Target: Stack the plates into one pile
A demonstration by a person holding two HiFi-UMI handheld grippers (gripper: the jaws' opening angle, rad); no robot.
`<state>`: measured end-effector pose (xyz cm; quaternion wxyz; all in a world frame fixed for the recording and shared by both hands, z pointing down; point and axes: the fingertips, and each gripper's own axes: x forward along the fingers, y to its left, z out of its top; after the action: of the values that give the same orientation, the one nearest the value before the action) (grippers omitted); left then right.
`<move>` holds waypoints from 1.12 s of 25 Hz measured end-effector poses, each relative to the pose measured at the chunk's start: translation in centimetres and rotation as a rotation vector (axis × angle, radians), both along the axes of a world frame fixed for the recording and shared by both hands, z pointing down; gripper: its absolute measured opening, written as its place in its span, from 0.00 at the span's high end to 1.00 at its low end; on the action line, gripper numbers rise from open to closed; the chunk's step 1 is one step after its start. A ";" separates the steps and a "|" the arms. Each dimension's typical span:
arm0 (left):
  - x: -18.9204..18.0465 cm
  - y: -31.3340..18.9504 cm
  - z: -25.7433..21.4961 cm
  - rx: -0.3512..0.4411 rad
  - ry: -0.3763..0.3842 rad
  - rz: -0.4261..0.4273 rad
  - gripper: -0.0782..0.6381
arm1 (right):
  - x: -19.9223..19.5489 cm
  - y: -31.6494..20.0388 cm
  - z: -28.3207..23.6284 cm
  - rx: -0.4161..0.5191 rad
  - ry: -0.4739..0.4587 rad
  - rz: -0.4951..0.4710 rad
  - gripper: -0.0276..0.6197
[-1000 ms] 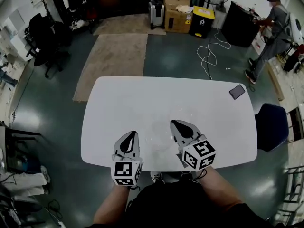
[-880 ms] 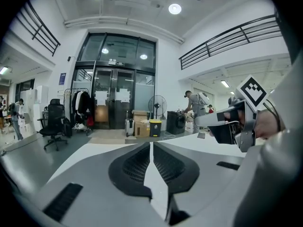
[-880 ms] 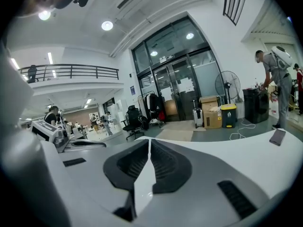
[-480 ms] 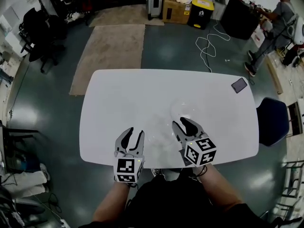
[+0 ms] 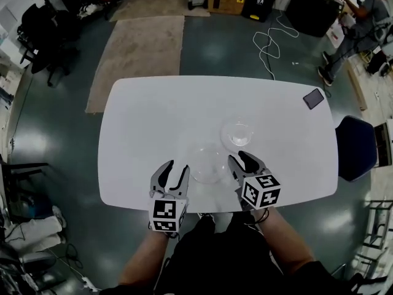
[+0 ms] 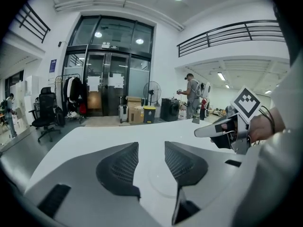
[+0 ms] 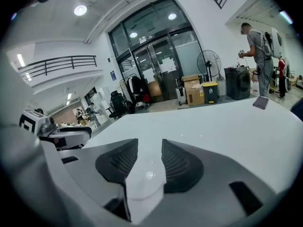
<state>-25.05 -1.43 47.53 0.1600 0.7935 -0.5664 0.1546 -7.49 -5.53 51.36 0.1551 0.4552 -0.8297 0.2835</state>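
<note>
Left gripper (image 5: 177,166): jaws spread, having just been opening; nothing between them. It sits low over the table (image 5: 147,121), close to the near edge.

Near plate (image 5: 207,165): clear, flat on the table, just right of the left gripper and just left of the right gripper. Neither gripper touches it.

Right gripper (image 5: 241,160): jaws also spread, having just been opening. Its own view shows a pale glint in the gap; cannot tell plate rim from table.

Far plate (image 5: 237,133): clear, ahead of the right gripper and apart from the near plate. No pile yet.

Risks, as judged:
- Clear rims are hard to see, so a jaw may close beside the rim, not over it.
- A low, shallow approach could push the plate across the smooth table.
- If pushed toward the person, the near plate could go off the edge.
- If both grippers go for the near plate, they may collide.
- An off-centre set-down would leave the pile tilted.
</note>
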 end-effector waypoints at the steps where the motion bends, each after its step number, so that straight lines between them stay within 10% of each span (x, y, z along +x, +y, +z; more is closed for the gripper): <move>1: 0.1 0.0 0.4 -0.011 0.000 0.002 0.64 | 0.2 0.0 0.7 -0.015 0.003 0.005 0.69; 28: 1.3 0.0 9.4 -0.184 0.011 0.001 0.63 | 0.3 0.3 12.5 -0.200 0.201 -0.035 0.73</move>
<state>-23.71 -1.45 56.89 0.2354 0.7766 -0.5484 0.2016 -7.16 -5.18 63.82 0.2868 0.4488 -0.7855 0.3151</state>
